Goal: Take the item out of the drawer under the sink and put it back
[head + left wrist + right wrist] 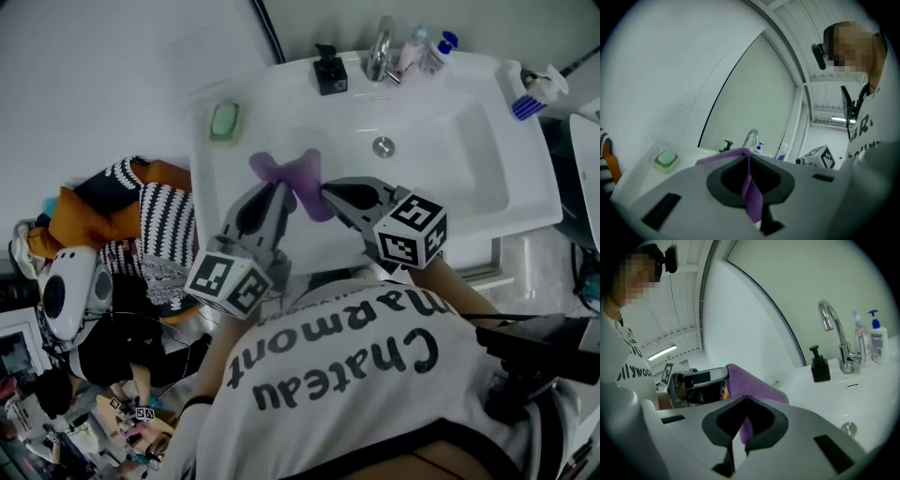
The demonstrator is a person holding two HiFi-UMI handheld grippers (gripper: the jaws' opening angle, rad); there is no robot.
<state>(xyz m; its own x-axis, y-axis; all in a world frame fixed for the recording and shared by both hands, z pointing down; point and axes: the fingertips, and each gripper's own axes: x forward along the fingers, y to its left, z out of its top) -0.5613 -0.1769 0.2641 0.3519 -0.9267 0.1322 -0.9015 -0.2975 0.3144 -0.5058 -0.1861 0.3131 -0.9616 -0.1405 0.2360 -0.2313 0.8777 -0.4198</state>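
Left hand-held gripper [279,190]: It reaches out from the person's body over the front edge of the sink [525,192]. It points nearly flat, tipped down a little. Its jaws are pressed together on one end of the purple cloth [305,183].
Right hand-held gripper [330,193]: It reaches out just beside the left one and is also tipped down a little. Its jaws are pinched tight on the other end of the purple cloth.
How the two stand: The two tips are close together and lean in toward each other. The marker cubes sit back near the person's white shirt [375,361].
Purple cloth: It is up in the air over the front left part of the sink bowl. It hangs between the two tips and bunches up in the middle.
Sink edges: The green soap [224,120] lies on the left rim, near the left tip but not touching it. The black pump bottle [329,70], the tap [380,47] and two small bottles [427,52] stand along the back rim, well apart from the cloth.
Open room: The bowl is bare around the drain [382,146] and off to the right.
Left side: A pile of striped and orange clothes [141,225] lies beside the sink, close to the left arm.
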